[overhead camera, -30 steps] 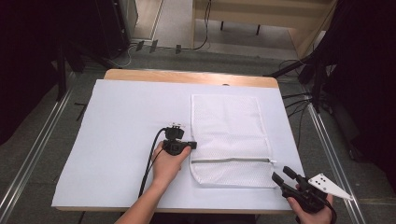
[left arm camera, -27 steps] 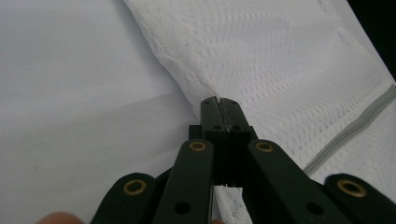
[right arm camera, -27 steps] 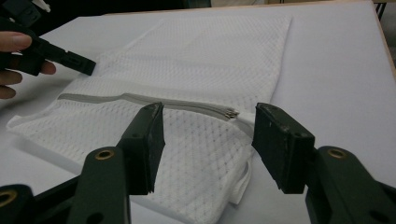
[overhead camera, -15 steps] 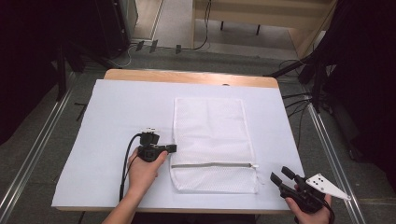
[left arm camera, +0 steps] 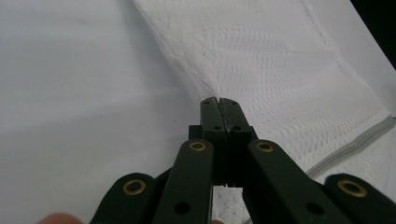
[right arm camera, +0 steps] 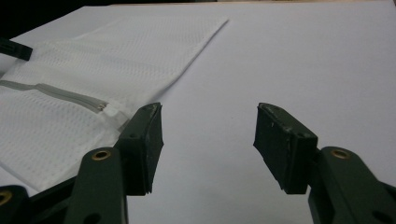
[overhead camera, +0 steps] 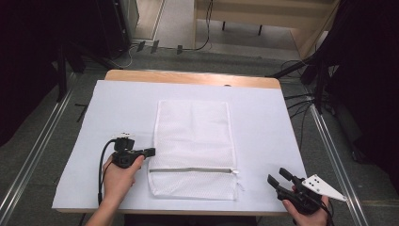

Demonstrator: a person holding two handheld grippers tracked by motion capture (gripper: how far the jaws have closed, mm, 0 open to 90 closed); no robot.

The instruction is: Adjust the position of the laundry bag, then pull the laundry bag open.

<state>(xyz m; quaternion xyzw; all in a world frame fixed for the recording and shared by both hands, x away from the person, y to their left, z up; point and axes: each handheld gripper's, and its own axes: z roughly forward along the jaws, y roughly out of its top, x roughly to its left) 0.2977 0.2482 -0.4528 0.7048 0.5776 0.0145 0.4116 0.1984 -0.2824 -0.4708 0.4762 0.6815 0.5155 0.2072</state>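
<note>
Item: white rectangular mesh laundry bag [overhead camera: 194,148] with a grey zipper [overhead camera: 190,170], lying flat at centre frame on the white table cover [overhead camera: 263,117]; zipper runs across its lower part, pull at the right end.

Left gripper [overhead camera: 149,151], lower left of frame: jaws pressed together at the bag's left edge. In the left gripper view the tips meet right over the seam, so I judge them pinched on the mesh hem, though the fabric between them is hidden.

Right gripper [overhead camera: 276,176], lower right of frame: jaws wide apart, holding nothing, apart from the bag's lower right corner. In the right gripper view the zipper pull [right arm camera: 106,110] sits just beyond the left jaw.

Step, as I judge it: positioning and steadying the bag by its edge. I would keep the pinch low and drag parallel to the cover so the mesh slides without bunching.

Edges and room: bare cover left and right of the bag; wooden table edge [overhead camera: 188,77] at upper frame is well clear. The near edge is close below the bag, so I would avoid pulling further down-frame.
</note>
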